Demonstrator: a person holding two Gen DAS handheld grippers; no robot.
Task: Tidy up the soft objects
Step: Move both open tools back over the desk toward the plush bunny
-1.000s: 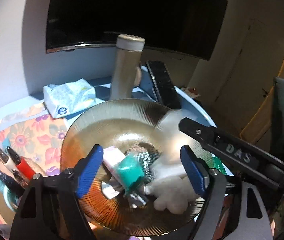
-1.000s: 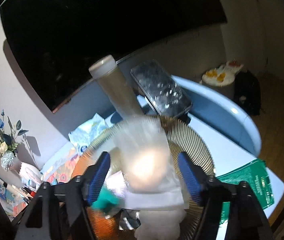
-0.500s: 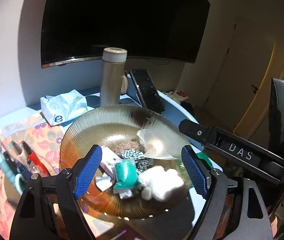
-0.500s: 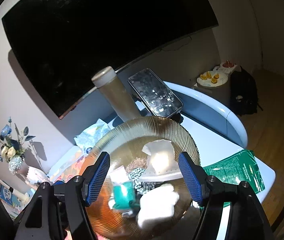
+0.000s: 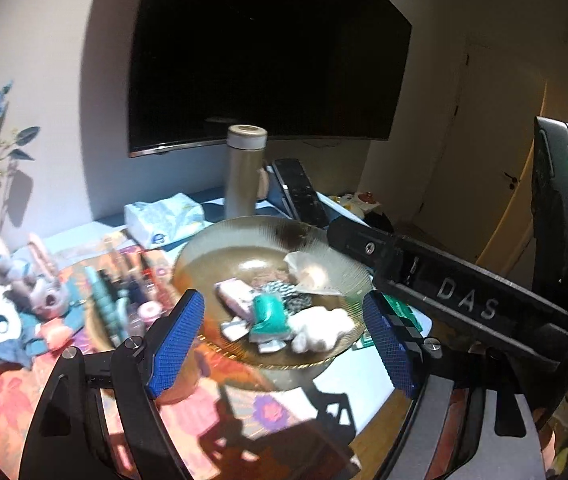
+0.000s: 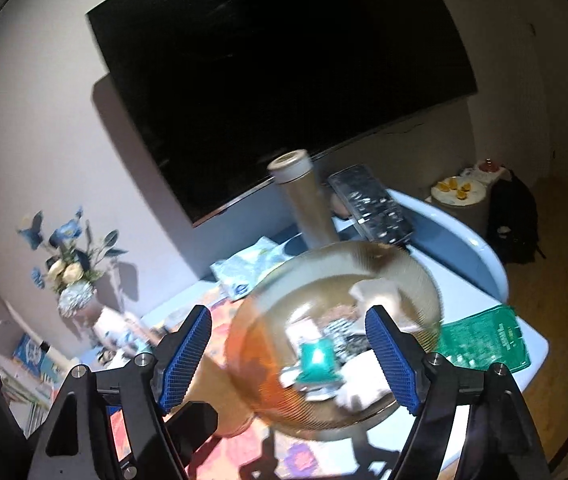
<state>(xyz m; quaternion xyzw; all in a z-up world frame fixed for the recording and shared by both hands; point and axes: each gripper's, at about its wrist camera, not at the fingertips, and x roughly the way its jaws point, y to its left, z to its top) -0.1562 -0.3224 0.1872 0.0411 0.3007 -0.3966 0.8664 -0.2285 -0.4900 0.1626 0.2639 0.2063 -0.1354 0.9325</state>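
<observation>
An amber ribbed glass bowl [image 5: 243, 226] sits on the table and holds the soft things. In it lie a white plush [image 5: 320, 328], a teal item [image 5: 269, 314], a black-and-white braided rope [image 5: 294, 296], a pink-white packet [image 5: 235, 294] and a clear pouch [image 5: 312, 276]. My left gripper [image 5: 281, 338] hangs open above the bowl's near rim with nothing between its fingers. My right gripper [image 6: 288, 362] is over the same bowl [image 6: 324, 264], its jaws opening and empty. The teal item [image 6: 318, 360] and clear pouch [image 6: 380, 296] lie below it.
A beige flask [image 5: 243, 172], a tissue pack [image 5: 163, 220] and a black remote [image 5: 298, 192] stand behind the bowl. Pens [image 5: 115, 296] and plush toys [image 5: 23, 296] lie left of it. A green packet [image 6: 488, 336] is at the right table edge. A dark screen hangs on the wall.
The right gripper let go of the clear pouch, which now lies in the bowl, and its jaws widened. Both grippers drew back and up from the bowl.
</observation>
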